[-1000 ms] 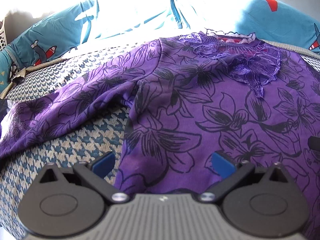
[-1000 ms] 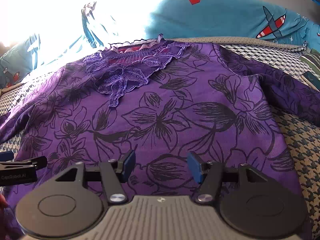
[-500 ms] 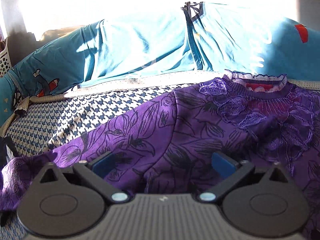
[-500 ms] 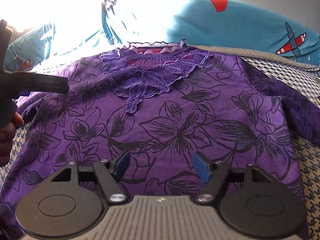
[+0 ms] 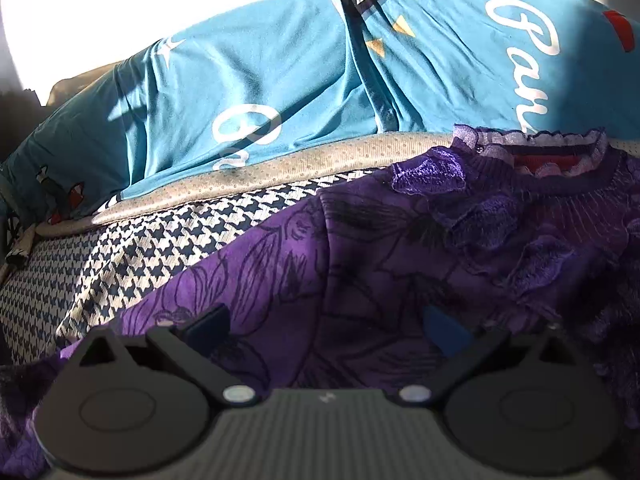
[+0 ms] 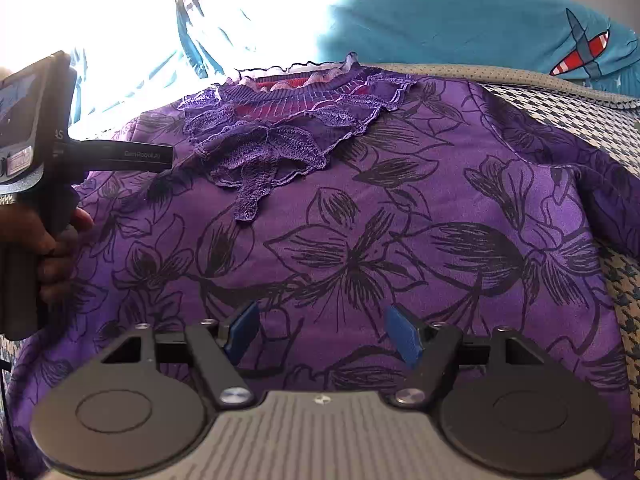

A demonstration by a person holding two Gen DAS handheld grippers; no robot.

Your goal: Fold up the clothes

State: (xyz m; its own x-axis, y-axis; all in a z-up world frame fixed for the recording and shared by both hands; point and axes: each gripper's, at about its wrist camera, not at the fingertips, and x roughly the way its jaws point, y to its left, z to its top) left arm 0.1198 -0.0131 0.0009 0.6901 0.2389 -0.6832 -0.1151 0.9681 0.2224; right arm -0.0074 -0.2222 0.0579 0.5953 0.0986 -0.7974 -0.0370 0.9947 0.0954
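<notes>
1. We see a purple top (image 6: 360, 216) with black flower outlines lying flat, front up, on a houndstooth cover (image 6: 592, 108).
2. Its lace collar (image 6: 272, 148) points away from us (a red lining shows inside the neck).
3. Our right gripper (image 6: 323, 338) hovers over the lower front, jaws apart after just widening, with nothing between them.
4. At the left edge a hand (image 6: 44, 248) holds the left gripper (image 6: 160, 158) near the top's shoulder.
5. Teal cushions (image 6: 480, 20) with a plane print sit behind.

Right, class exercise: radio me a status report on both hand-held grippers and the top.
Left hand-held gripper open over the shoulder. Right hand-held gripper open, jaws just widened, nothing between them. Purple top flat, unfolded. Nothing in the way.
</notes>
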